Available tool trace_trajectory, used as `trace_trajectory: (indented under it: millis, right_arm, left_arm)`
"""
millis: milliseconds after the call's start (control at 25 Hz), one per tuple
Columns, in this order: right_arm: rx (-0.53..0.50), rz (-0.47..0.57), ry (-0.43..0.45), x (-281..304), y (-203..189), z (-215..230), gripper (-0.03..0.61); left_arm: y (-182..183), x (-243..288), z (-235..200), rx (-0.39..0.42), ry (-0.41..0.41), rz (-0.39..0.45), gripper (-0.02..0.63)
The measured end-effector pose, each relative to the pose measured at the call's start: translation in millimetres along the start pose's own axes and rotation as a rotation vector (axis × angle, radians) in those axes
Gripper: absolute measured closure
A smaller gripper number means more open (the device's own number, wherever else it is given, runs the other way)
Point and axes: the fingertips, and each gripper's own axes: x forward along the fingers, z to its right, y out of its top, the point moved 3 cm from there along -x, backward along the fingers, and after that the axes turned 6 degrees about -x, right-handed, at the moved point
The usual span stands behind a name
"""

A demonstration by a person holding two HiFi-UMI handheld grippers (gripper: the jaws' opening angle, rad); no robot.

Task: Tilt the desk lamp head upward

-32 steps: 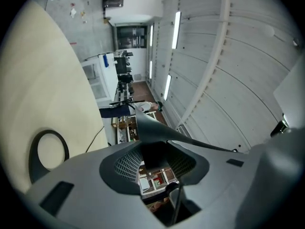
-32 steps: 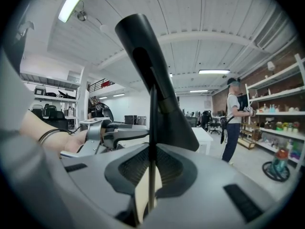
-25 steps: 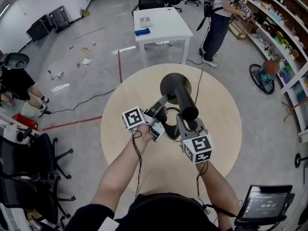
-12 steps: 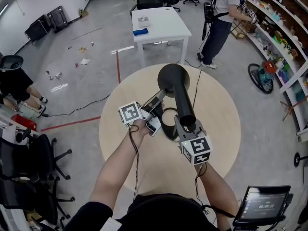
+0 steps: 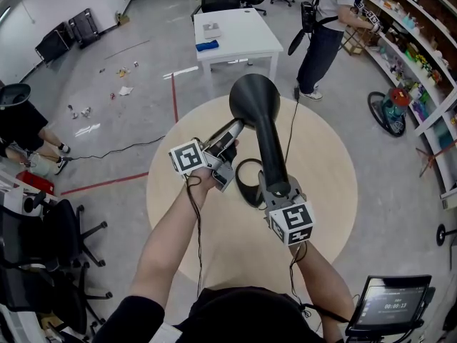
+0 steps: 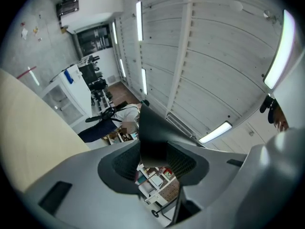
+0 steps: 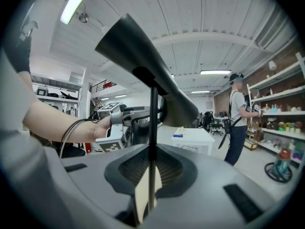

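Note:
The black desk lamp's cone-shaped head [image 5: 258, 120] is tipped up over the round beige table [image 5: 321, 191], its wide end toward the far side. My left gripper [image 5: 234, 128] is shut on the rim of the head; in the left gripper view that dark rim [image 6: 151, 132] sits pinched between the pads. My right gripper [image 5: 275, 186] is shut on the thin black stem [image 7: 153, 123] below the head [image 7: 143, 61]. The left gripper [image 7: 119, 118] also shows in the right gripper view. The lamp's black ring base [image 5: 245, 184] is partly hidden by the grippers.
A white table [image 5: 243, 38] stands beyond the round one, and a person [image 5: 325, 27] stands by the shelves [image 5: 421, 56] at the right. Someone sits at the left edge [image 5: 21, 120]. Black office chairs [image 5: 43, 256] are at the lower left, a screen [image 5: 393, 302] at the lower right.
The lamp head's wide end has swung upward and away, so the cone looks longer. My left gripper has risen and rolled with it. The right gripper has stayed put.

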Motion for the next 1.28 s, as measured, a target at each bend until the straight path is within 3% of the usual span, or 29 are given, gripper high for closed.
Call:
trace_trajectory:
  millis: [240, 800, 920, 1040, 1120, 1200, 1280]
  right_arm:
    - [-0.007, 0.003, 0.012, -0.2, 1.4, -2.0, 0.535]
    - [0.002, -0.008, 0.005, 6.8, 1.5, 1.0, 0.535]
    - [0.006, -0.003, 0.003, 6.1, 0.2, -0.1, 0.535]
    - [0.003, 0.003, 0.002, 5.9, 1.2, 0.4, 0.535]
    - [0.003, 0.004, -0.002, 5.5, 0.6, 1.1, 0.535]
    - [0.006, 0.003, -0.004, 6.0, -0.5, 0.6, 0.535]
    - [0.009, 0.001, -0.003, 6.4, -1.9, -0.2, 0.535]
  left_arm:
    - [13.1, 3.1, 11.2, 0.033, -0.013, 0.031, 0.445]
    - [43.2, 9.9, 54.1, -0.044, -0.138, 0.127, 0.451]
    - [33.9, -0.1, 76.9, 0.033, -0.076, 0.066, 0.451]
    - [17.3, -8.9, 122.1, 0.296, -0.011, -0.065, 0.451]
    - [-3.5, -9.8, 145.4, 0.405, 0.010, -0.176, 0.451]
    - [-22.5, -12.4, 149.4, 0.422, 0.037, -0.263, 0.441]
    - [-30.7, -16.1, 134.6, 0.319, 0.062, -0.288, 0.366]
